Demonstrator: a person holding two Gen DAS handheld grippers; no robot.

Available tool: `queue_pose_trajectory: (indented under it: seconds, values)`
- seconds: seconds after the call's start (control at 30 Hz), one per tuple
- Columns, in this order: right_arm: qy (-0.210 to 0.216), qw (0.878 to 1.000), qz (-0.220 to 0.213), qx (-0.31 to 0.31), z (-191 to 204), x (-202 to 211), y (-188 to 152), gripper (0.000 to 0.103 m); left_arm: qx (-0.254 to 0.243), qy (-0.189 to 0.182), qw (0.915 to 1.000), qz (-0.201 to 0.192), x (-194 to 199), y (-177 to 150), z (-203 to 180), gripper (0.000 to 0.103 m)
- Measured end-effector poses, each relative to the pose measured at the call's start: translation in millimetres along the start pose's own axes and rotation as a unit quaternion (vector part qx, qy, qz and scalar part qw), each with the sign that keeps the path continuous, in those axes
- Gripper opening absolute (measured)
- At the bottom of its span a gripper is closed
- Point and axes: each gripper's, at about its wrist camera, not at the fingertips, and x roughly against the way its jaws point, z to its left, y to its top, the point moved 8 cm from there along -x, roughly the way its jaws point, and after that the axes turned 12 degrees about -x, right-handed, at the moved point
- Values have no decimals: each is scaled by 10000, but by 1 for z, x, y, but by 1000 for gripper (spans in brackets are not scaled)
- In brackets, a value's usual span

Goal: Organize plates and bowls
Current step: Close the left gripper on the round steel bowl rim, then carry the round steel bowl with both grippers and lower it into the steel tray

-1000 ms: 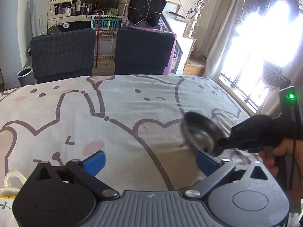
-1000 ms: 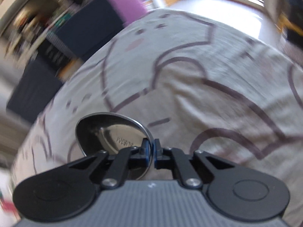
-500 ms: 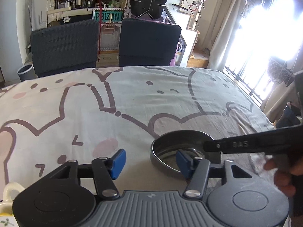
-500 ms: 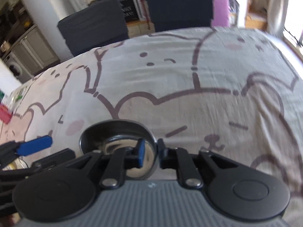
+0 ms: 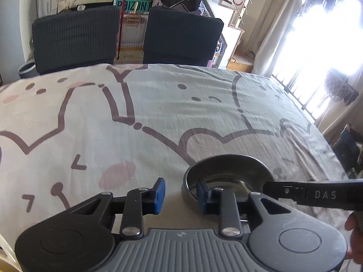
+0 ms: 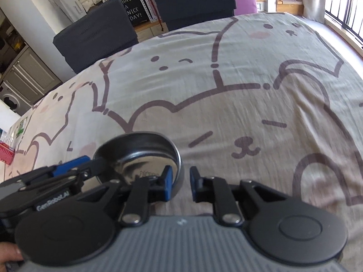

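"DAS" on right tool (image 5: 322,195); "GenRobot.AI" on left tool (image 6: 53,204).

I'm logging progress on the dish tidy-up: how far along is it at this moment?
Early, as far as these views show. Done: the steel bowl sits upright on the cartoon tablecloth. In hand: nothing gripped; the right gripper is open astride the bowl's near rim, and the left gripper is open with one finger inside the bowl. Left: no stack or plates are visible.
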Motion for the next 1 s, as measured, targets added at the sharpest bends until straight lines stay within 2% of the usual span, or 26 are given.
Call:
queue_pose_trajectory:
  seconds: [0.07,0.27,0.4,0.57,0.83,1.0]
  values:
    - [8,10000,-54,51,2,0,1,11,74,-135,9999,-9,0,1,-2,13]
    - [-117,9993,-131,344,10,-3,0,7,170,-214,9996,-11,4,3,-3,9]
    - [-72,9988,-211,430,11,6,1,7,199,-212,9994,-192,19,11,-6,6]
    - [15,9978,-504,426,14,38,1,6,202,-224,9984,-473,52,21,-17,5]
    - [433,9940,-923,403,12,104,-14,6,-35,-319,9956,-884,117,18,-45,5]
    - [375,9941,-965,323,6,134,-37,6,-266,-284,9955,-866,139,2,-62,5]
